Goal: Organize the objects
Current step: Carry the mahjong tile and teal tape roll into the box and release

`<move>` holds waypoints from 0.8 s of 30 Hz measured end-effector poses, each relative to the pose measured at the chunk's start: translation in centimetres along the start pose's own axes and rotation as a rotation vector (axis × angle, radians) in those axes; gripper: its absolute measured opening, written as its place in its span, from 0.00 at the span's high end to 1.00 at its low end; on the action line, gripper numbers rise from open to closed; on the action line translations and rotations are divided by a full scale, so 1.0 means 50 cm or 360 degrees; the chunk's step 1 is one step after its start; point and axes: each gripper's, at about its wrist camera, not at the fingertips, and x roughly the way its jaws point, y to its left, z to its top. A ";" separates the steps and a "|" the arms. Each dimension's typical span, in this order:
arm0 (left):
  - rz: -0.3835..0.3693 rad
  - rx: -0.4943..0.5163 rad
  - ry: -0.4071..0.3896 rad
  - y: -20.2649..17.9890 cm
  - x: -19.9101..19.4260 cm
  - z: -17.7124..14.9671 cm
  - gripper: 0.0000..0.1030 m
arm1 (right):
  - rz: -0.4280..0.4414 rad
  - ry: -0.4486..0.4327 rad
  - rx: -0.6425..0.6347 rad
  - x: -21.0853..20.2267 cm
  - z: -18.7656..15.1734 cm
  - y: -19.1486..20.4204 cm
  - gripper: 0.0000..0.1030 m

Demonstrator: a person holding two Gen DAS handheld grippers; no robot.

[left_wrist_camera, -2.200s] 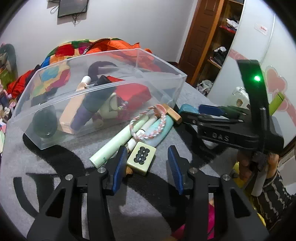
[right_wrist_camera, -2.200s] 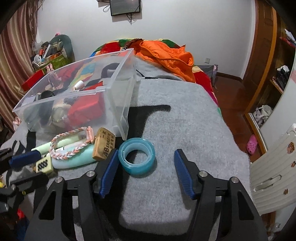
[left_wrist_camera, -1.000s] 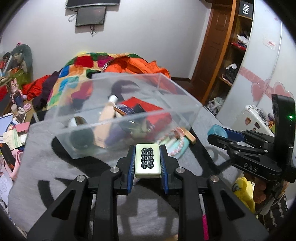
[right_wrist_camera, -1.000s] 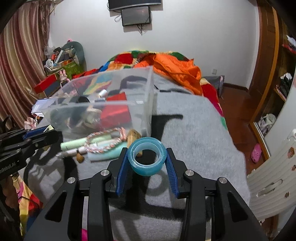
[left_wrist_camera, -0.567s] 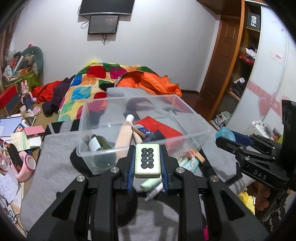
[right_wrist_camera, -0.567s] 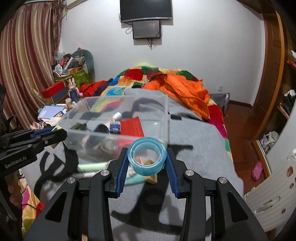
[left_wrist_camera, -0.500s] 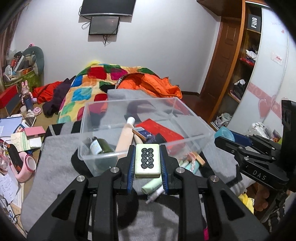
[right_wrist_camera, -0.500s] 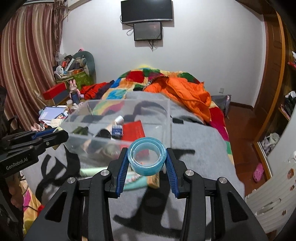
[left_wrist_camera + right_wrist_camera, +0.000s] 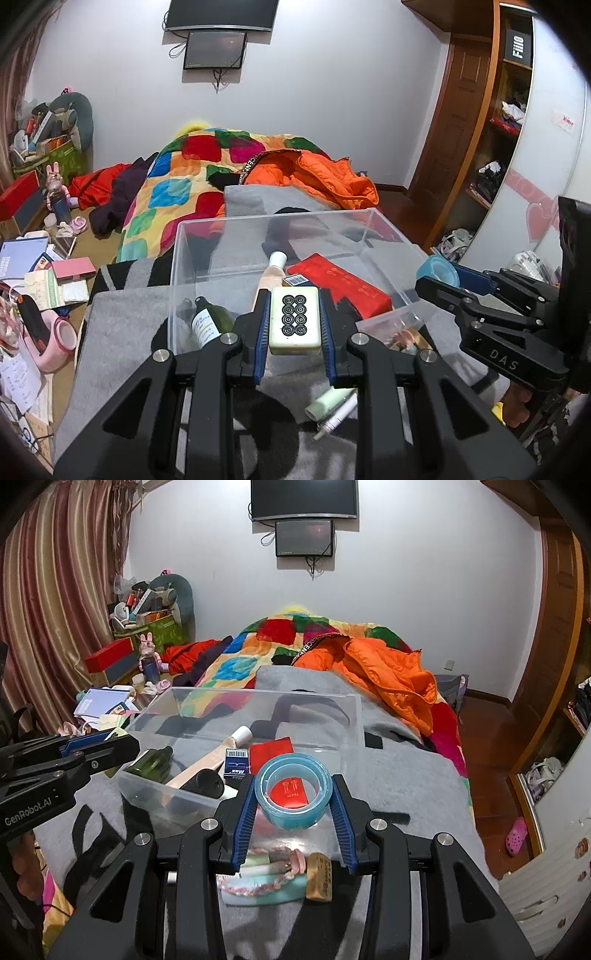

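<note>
My left gripper is shut on a cream mahjong tile with black circles, held above the near edge of the clear plastic bin. My right gripper is shut on a blue tape roll, held above the bin's near right corner. The right gripper also shows at the right of the left wrist view. The bin holds a green bottle, a beige tube, a red booklet and a small blue box.
On the grey blanket near the bin lie a pale green tube, a braided bracelet and a wooden block. A colourful quilt and an orange jacket lie beyond. Floor clutter is at the left.
Both grippers closed on their objects, the tile and the tape roll, and lifted them off the blanket. They have risen and now hang over the bin's near side.
</note>
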 end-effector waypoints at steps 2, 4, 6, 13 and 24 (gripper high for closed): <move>0.0003 0.0014 0.0007 -0.001 0.009 0.003 0.77 | 0.0007 0.0023 0.0015 0.018 0.003 0.001 0.65; 0.0007 0.0024 0.0019 -0.001 0.021 0.006 0.77 | 0.0013 0.0038 0.0024 0.027 0.004 0.000 0.65; 0.0022 0.0037 0.0029 -0.001 0.033 0.008 0.77 | 0.0026 0.0060 0.0041 0.042 0.007 0.000 0.65; 0.0011 0.0027 0.0097 0.006 0.081 0.012 0.77 | 0.0067 0.0120 0.0091 0.081 0.011 -0.002 0.65; 0.0002 -0.0007 0.0141 0.012 0.110 0.001 0.77 | 0.0047 0.0144 0.0059 0.102 0.011 0.012 0.65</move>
